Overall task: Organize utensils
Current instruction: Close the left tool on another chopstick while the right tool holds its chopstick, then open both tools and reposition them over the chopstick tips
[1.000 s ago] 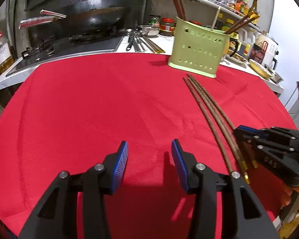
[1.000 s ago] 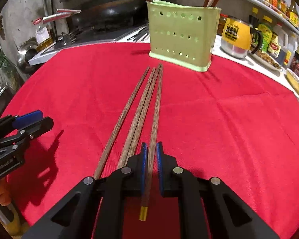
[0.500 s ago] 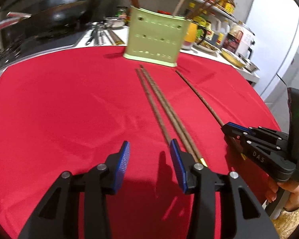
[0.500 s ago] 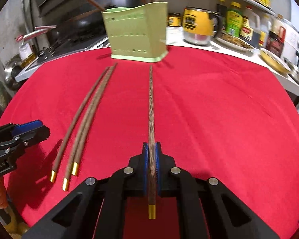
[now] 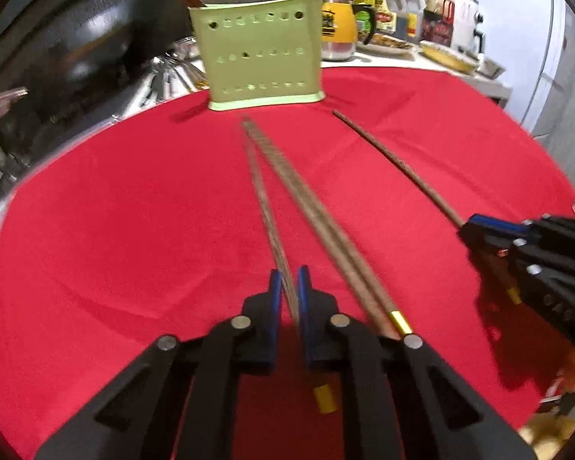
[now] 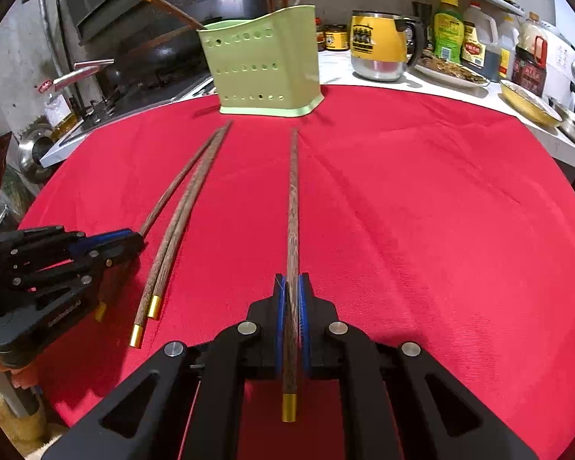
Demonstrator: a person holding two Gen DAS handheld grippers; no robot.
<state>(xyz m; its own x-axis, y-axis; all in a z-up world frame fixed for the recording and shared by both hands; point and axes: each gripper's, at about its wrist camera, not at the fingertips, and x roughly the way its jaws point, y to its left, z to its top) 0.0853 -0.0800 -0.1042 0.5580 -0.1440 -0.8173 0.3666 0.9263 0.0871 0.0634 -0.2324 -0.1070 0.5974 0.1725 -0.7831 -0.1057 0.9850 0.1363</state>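
Chopsticks lie lengthwise on the red tabletop (image 6: 421, 191), tips near the green holder (image 6: 264, 65) at the far edge; bare cloth spreads on both sides. Left gripper (image 5: 289, 287) clamps one chopstick (image 5: 264, 199); right gripper (image 6: 292, 291) clamps another (image 6: 293, 199). Two chopsticks (image 6: 180, 226) lie between.

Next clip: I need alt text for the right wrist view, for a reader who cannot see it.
The right claw is shut on one wooden chopstick that points toward a green utensil holder at the far edge of a red tablecloth. To its left, two more chopsticks lie side by side on the cloth, and the left claw is closed on a fourth chopstick.
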